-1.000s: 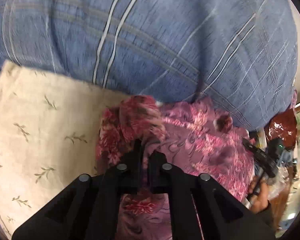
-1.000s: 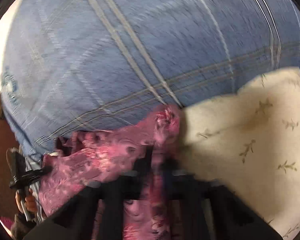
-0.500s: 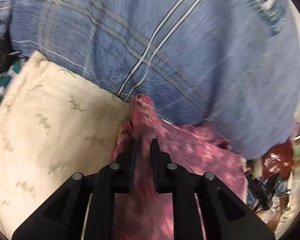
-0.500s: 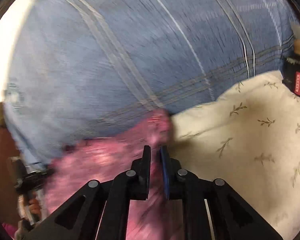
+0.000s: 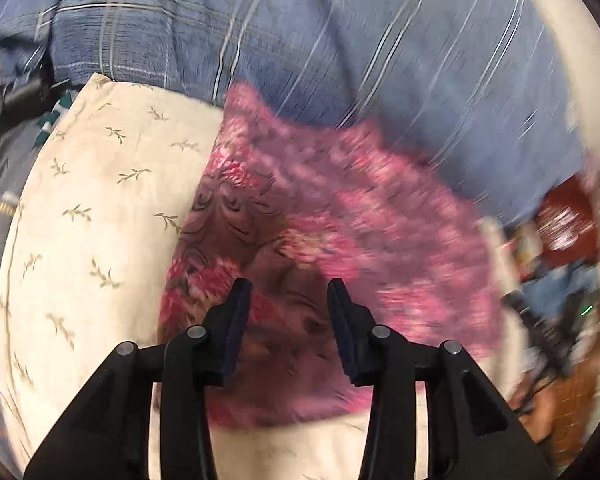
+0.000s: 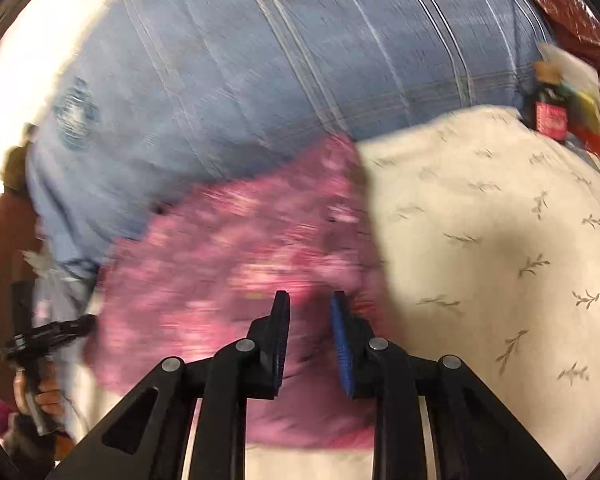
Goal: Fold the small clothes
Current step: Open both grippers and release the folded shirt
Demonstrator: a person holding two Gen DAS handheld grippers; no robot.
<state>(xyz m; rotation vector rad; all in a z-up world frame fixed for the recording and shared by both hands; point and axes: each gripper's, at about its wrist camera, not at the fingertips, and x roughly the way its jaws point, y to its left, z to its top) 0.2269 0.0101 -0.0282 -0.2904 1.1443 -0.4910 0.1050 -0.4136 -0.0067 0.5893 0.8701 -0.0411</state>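
Lying spread on a cream leaf-print pillow (image 5: 92, 216), the pink floral garment (image 5: 300, 220) reaches back against a blue plaid blanket (image 5: 340, 48). The left gripper (image 5: 288, 292) hangs over its near edge, jaws parted and holding nothing. The right gripper (image 6: 310, 304) is likewise spread and empty above the cloth (image 6: 228, 256), which is blurred.

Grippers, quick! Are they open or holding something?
Left gripper: open, holding nothing, above the pink cloth.
Right gripper: open, holding nothing.
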